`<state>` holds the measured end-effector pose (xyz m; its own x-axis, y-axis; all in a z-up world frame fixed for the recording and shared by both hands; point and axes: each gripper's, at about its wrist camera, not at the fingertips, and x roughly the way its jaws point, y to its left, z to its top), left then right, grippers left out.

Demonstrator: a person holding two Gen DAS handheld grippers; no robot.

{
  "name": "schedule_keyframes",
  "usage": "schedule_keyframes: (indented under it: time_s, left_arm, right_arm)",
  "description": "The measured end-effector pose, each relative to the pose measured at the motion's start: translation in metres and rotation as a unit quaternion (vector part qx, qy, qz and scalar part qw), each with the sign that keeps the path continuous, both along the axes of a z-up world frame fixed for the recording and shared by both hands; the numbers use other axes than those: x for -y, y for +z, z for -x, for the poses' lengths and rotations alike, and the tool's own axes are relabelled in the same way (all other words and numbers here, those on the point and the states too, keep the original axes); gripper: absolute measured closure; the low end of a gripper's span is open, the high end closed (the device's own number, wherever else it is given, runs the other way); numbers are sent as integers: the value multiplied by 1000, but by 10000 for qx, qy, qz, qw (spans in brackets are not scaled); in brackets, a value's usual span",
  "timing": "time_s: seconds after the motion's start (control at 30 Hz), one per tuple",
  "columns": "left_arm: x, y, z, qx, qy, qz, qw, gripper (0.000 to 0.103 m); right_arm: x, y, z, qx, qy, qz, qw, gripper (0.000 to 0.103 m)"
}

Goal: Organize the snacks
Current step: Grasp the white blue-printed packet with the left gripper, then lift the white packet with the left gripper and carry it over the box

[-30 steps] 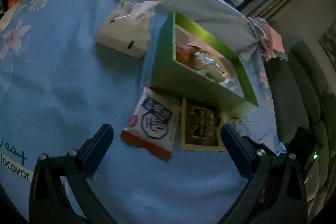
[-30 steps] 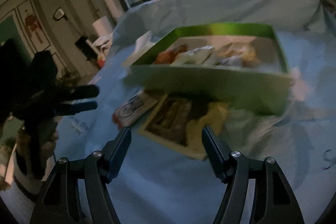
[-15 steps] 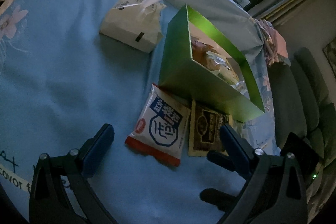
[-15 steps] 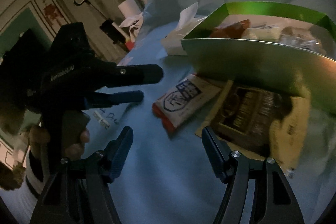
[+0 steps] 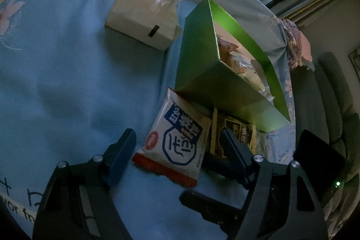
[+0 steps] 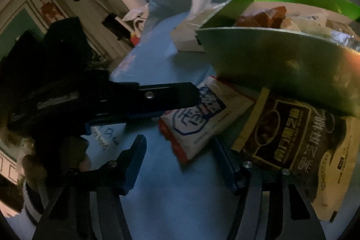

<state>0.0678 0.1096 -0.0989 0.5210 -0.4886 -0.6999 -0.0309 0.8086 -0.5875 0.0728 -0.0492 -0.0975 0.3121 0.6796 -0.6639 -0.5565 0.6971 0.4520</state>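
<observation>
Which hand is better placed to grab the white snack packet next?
Left. The left gripper straddles the white snack packet, its jaws just closing around it but not yet pressing. The right gripper sits by its lower corner, nearer the brown packet.

Glossy plastic white snack packet (image 5: 177, 141) and brown packet (image 6: 299, 145), smooth satin green cardboard box (image 5: 202, 73), soft matt blue cloth (image 5: 67, 60), paper tissue box (image 5: 144, 24).

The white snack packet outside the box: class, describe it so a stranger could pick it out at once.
Find the green box on the blue cloth. Two packets lie against its near wall. The white snack packet has blue lettering and a red bottom edge; the neighbouring packet is dark brown.
</observation>
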Motion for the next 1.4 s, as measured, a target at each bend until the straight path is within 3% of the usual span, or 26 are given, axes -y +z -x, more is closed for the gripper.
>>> schedule_keyframes:
  time_s: [0.07,0.17,0.27,0.4,0.5,0.87,1.13,1.4]
  left_arm:
    - [0,-1,0,-1,1,1,10000,27]
    - [0,-3,-1,-37,34,-55,10000,40]
    - [-4,-6,-2,-106,101,35,9999,47]
    - [-9,-7,0,-181,194,-48,9996,65]
    - [-11,-8,0,-248,242,-76,9994,77]
    - [-10,-1,10,-219,194,-170,9994,78]
    - [2,23,32,168,67,-484,9987,78]
    - [20,42,30,584,-119,-373,9975,78]
  right_arm:
    - [0,-2,-5,-95,-42,-59,9999,43]
    - [0,-4,-10,-201,-101,-65,9997,45]
    - [-3,-4,-13,-205,-138,-43,9997,45]
    - [-5,-6,-13,-42,-302,142,9994,65]
    - [2,-8,-17,-114,-382,92,9992,74]
    - [6,0,-6,25,-377,55,9993,75]
    - [14,17,10,190,-364,-183,9990,75]
    - [35,41,19,611,-569,-295,9961,75]
